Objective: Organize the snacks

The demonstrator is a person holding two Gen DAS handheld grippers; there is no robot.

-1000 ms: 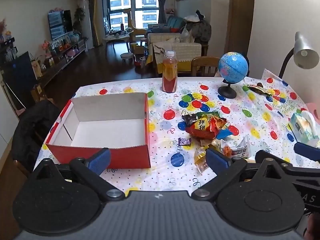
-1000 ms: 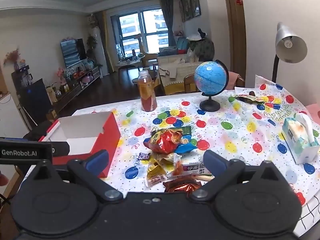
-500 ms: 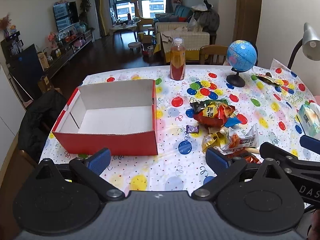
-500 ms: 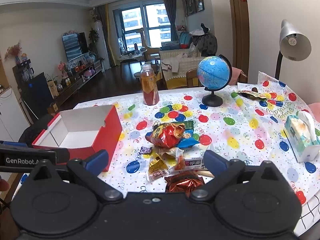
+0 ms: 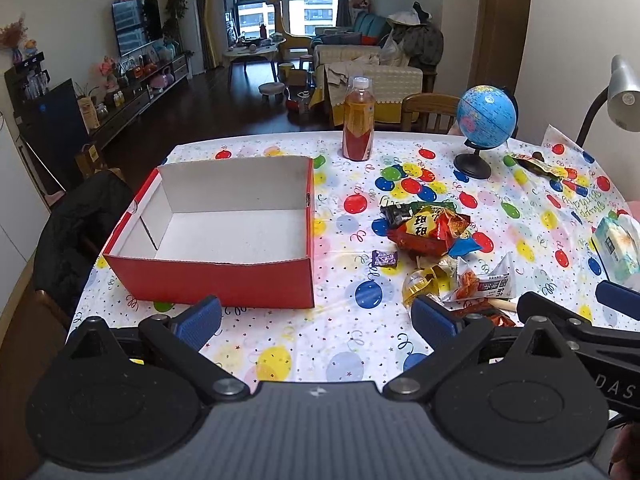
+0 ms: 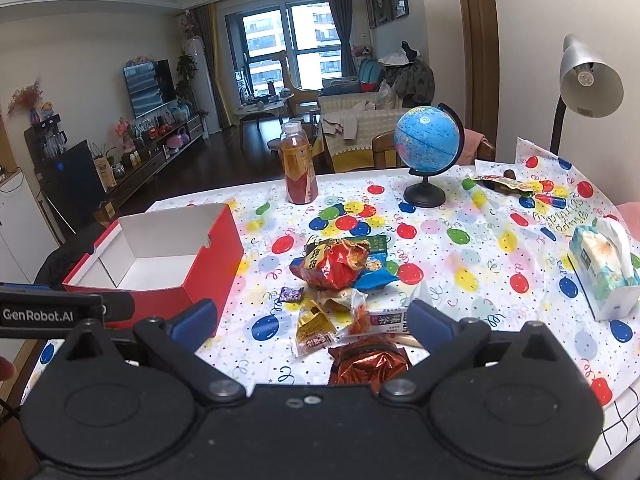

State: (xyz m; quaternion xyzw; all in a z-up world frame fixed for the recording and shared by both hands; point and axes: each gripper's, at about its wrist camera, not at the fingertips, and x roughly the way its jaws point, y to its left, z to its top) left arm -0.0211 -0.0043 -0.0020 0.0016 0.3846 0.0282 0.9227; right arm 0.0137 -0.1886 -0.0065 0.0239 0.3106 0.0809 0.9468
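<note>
Worktop point(image 5: 360, 344): balloon-print cloth, living room behind with window, sofa and television. Red box point(image 5: 224, 232), white inside, nothing in it, left of centre. Snack pile point(image 5: 436, 256) right of centre, well apart from the box: red chip bag point(image 6: 340, 264) on top, small purple sweet point(image 5: 385, 258) beside it, yellow packet point(image 6: 314, 322) and dark foil packet point(image 6: 370, 364) nearest, partly hidden, so contents unclear. Bottle point(image 5: 359, 120), globe point(image 5: 486, 120), lamp point(image 6: 588, 80) and tissue pack point(image 6: 604, 268) toward upper and right frame.

Left tongs point(image 5: 316, 320): spread wide, gripping nothing, above worktop's near edge. Right tongs point(image 6: 312, 324): spread wide, released, hovering over the nearest snacks.
</note>
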